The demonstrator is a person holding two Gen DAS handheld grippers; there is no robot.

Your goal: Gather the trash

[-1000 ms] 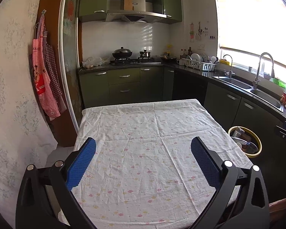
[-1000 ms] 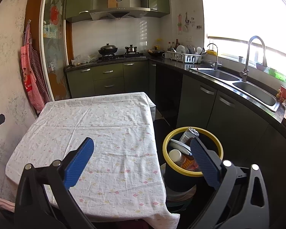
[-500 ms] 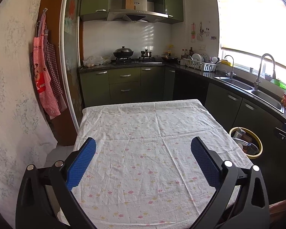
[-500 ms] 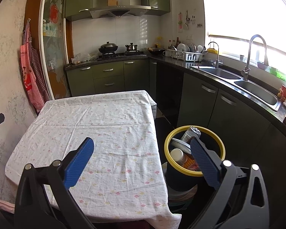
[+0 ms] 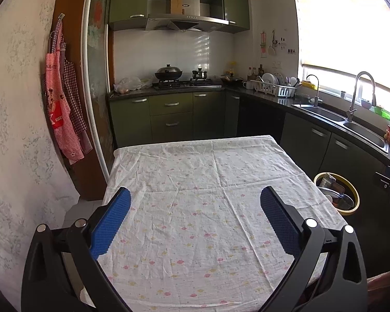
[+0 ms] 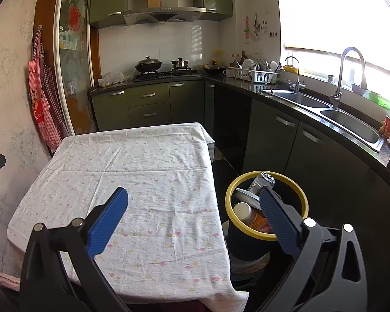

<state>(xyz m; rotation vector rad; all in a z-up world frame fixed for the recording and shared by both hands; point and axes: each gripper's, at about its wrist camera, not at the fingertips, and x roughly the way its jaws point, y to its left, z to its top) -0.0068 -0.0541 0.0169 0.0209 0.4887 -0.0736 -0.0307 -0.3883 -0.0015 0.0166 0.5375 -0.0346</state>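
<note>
A dark bin with a yellow rim (image 6: pixel 306 202) stands on the floor right of the table and holds a bottle (image 6: pixel 244 212), a crumpled can (image 6: pixel 260 182) and other trash. It also shows in the left wrist view (image 5: pixel 355 197). The table wears a white flowered cloth (image 5: pixel 202 195), also in the right wrist view (image 6: pixel 143 171); I see no trash on it. My left gripper (image 5: pixel 195 205) is open and empty above the table's near half. My right gripper (image 6: pixel 193 204) is open and empty over the table's right edge, its right finger in front of the bin.
Green cabinets and a dark counter (image 5: pixel 270 96) run along the back and right, with a stove (image 5: pixel 184 83), dish rack (image 5: pixel 273 88) and double sink (image 6: pixel 351 127). Aprons (image 5: pixel 62 109) hang on the left wall. Dark floor lies between table and cabinets (image 6: pixel 228 163).
Both views have pulled back and risen slightly; the table and bin sit a little lower and smaller in frame. Both grippers stay open and empty.
</note>
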